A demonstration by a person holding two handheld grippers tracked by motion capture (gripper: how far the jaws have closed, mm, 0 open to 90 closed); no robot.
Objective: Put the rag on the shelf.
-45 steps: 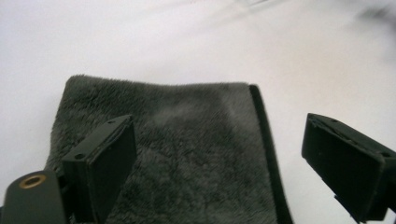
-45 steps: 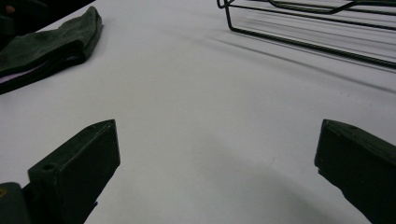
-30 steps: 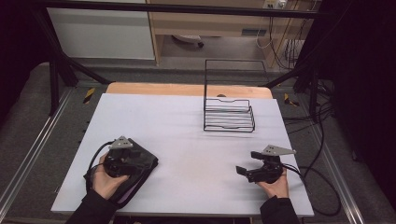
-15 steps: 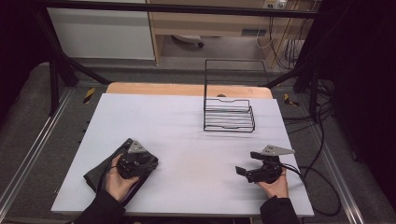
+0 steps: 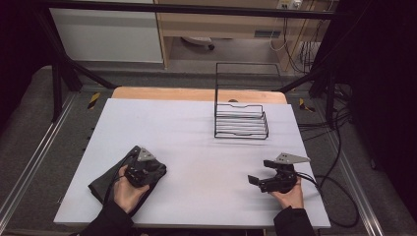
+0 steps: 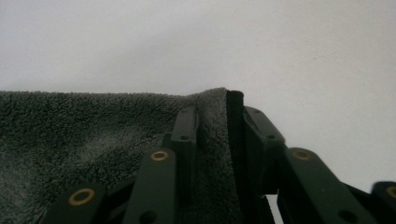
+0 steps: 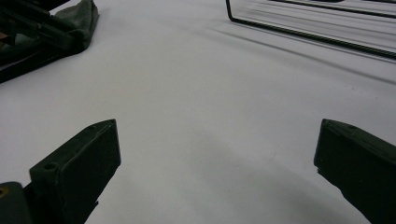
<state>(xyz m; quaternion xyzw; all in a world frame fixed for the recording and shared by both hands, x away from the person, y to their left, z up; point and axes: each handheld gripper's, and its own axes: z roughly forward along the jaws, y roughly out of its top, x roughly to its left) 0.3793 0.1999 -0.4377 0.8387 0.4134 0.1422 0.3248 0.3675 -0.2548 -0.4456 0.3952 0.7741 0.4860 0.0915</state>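
Observation:
A dark grey towel [image 5: 104, 185] lies bunched on the white table [image 5: 196, 147] at the front left. My left gripper [image 5: 156, 170] sits on top of it. In the left gripper view its jaws are shut on a folded edge of the towel [image 6: 93, 135], pinching the fabric at the tips of the left gripper [image 6: 219, 116]. My right gripper [image 5: 259, 172] rests low over the table at the front right. Its jaws stand wide open with bare table between them [image 7: 217, 154]. The towel [image 7: 86, 18] shows far off in the right gripper view.
A black wire rack [image 5: 241, 120] with a tall back frame stands at the back right of the table; its base edge [image 7: 317, 32] shows ahead of the right gripper. Cables [image 5: 334, 191] trail off the table's right side.
My left gripper has moved to the right, carrying the towel's edge with it, so the towel is more bunched under the hand. The right gripper has stayed put.

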